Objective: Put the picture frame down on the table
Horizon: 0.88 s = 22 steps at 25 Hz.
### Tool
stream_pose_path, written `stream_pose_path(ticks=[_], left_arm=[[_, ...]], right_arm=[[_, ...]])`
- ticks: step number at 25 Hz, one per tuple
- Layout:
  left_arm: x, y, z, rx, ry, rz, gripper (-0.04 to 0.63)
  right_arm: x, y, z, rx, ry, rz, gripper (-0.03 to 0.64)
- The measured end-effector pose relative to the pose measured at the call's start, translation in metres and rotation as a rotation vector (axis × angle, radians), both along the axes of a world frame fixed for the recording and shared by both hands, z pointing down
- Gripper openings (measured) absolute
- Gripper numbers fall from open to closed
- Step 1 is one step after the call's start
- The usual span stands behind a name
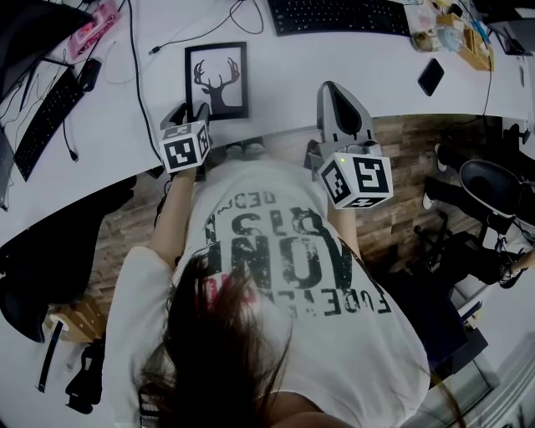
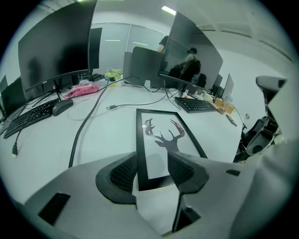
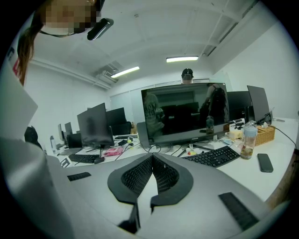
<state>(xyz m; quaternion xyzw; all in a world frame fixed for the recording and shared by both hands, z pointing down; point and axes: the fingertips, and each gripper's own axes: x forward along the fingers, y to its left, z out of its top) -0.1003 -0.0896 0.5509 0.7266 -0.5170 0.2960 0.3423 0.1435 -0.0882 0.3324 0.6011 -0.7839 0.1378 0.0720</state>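
Now picture frame flat on table, cable beside; left gripper jaws apart, right gripper jaws together

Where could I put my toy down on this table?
The bare white stretch between the picture frame and the phone, below the keyboard. Also left of the cable. The corner by the basket is crowded.

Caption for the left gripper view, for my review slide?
Left hand-held gripper, jaws apart, hovers over the near end of the deer picture frame lying flat on the white table.
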Motion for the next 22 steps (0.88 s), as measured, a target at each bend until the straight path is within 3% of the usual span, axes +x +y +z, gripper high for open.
stream_pose_path(ticks=[13,22], left_arm=[[0.001,-0.010,-0.028,0.098,0.023,-0.030,0.035],[0.004,-0.022,-0.068,0.202,0.116,-0.071,0.003]], right_arm=[[0.001,0.001,-0.001,0.006,-0.003,-0.004,0.000],[0.001,0.002,-0.002,0.007,-0.004,-0.015,0.000]])
